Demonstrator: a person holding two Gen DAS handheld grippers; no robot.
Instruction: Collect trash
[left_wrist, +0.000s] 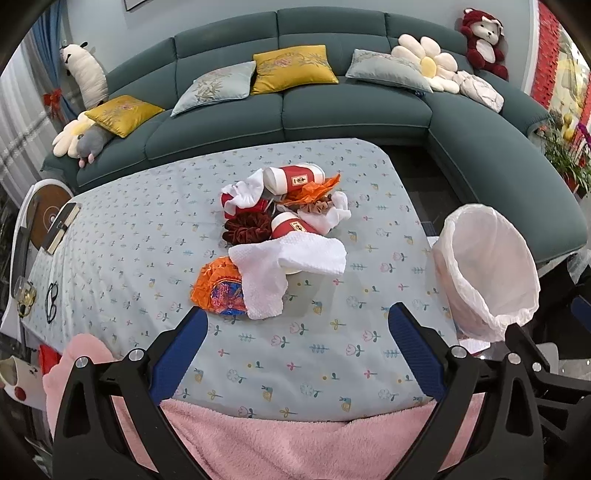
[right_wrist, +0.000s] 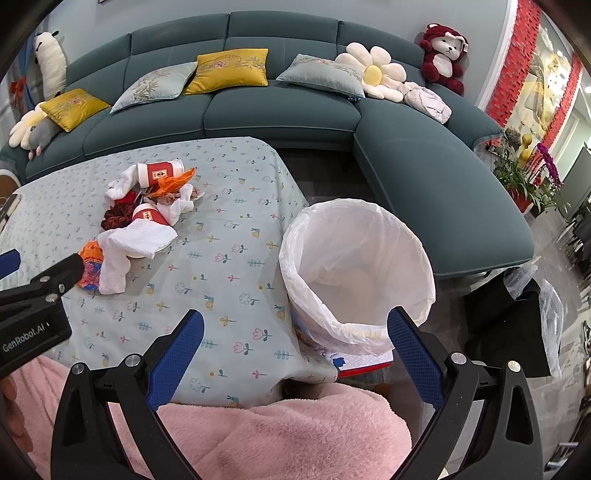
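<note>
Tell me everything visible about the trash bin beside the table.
The bin is round and lined with a thin, translucent white plastic bag whose edge folds over the rim in wrinkles. It stands upright beside the table's right edge, by the tablecloth's hanging side. Its mouth is open; inside shows only the liner, with no trash visible. A printed outer wall peeks out below the bag. The right gripper hangs open near its rim, not touching it.

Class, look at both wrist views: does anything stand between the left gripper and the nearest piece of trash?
Nothing visible does. Only bare tablecloth lies between the open left gripper and the orange wrapper, half covered by a white towel.
</note>
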